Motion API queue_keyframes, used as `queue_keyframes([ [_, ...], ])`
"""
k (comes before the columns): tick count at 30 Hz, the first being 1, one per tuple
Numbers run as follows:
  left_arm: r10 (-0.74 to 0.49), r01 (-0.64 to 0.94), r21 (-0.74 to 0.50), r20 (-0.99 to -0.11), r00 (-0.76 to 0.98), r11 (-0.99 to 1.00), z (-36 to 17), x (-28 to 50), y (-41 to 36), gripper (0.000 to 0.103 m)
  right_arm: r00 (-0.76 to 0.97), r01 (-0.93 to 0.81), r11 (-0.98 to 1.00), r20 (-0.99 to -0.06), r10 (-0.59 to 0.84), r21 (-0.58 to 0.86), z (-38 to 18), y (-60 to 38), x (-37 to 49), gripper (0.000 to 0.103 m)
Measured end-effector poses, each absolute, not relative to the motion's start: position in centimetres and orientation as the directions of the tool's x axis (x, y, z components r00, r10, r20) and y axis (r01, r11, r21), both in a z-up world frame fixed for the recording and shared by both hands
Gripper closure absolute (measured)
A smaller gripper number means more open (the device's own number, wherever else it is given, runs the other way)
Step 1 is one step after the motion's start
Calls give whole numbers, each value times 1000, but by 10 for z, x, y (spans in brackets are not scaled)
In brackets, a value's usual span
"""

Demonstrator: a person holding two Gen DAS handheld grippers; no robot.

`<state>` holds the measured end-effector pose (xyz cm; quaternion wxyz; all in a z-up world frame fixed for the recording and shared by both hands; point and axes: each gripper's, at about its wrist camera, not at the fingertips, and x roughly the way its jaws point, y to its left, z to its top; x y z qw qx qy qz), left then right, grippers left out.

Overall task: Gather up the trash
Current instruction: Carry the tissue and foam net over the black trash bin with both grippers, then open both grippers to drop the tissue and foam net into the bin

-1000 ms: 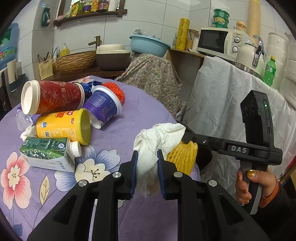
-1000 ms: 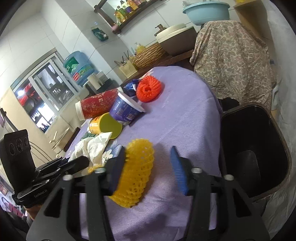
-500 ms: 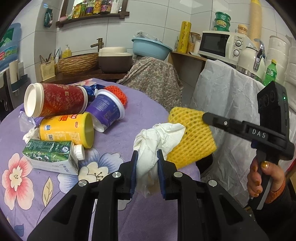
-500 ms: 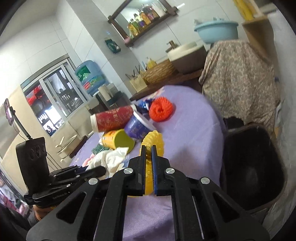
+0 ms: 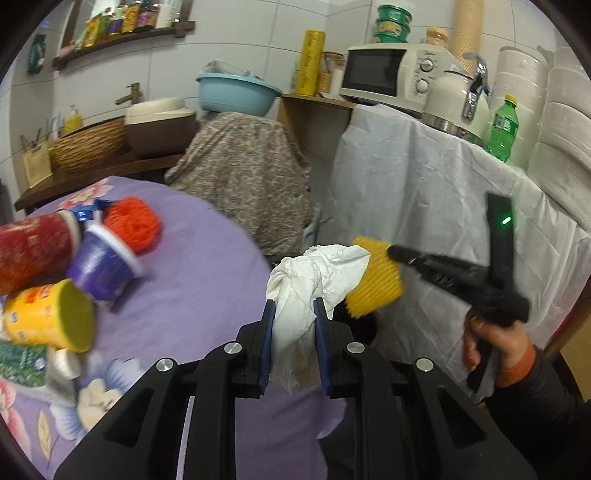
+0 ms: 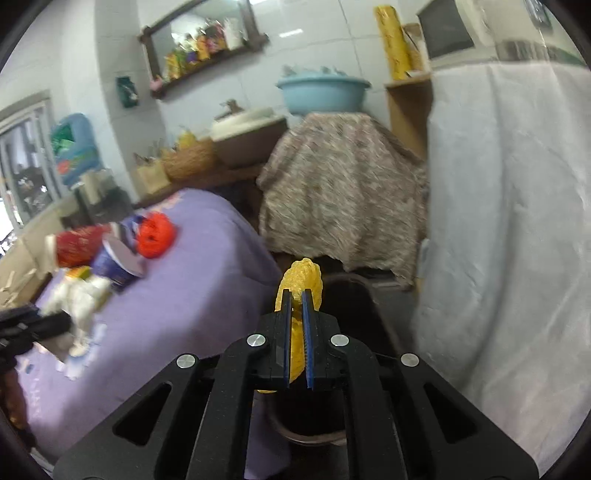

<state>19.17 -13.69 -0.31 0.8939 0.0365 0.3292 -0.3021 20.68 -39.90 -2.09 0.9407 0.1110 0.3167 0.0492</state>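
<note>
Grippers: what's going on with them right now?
A person is clearing trash off the table. The left hand-held gripper is shut on a crumpled tissue. The right hand-held gripper is shut on a yellow foam net, held above the black bin. Cups and a red net remain on the table.

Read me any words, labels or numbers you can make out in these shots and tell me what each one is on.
"E": red cup, the one letter that reads.
Yellow cup: red print, blurred.
Green carton: print blurred.
Green bottle: label too small.
Microwave: dial marks too small.
Shelf bottles: labels too small.
</note>
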Motion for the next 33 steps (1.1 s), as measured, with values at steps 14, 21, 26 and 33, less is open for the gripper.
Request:
queue_keyframes([
  [14, -504, 615, -154, -738, 449, 773, -52, 239, -231, 84, 615, 87, 978, -783, 96, 188, -162, -409, 267, 95],
  [21, -426, 591, -128, -813, 398, 796, -87, 274, -256, 84, 639, 134, 975, -767, 52, 178, -171, -410, 255, 41],
  [26, -392, 576, -136, -852, 347, 806, -104, 294, -272, 84, 655, 113, 978, -753, 60, 176, -163, -407, 238, 41],
  [33, -335, 576, -98, -885, 323, 812, -127, 302, -288, 58, 683, 100, 985, -730, 34, 139, -146, -402, 203, 30],
])
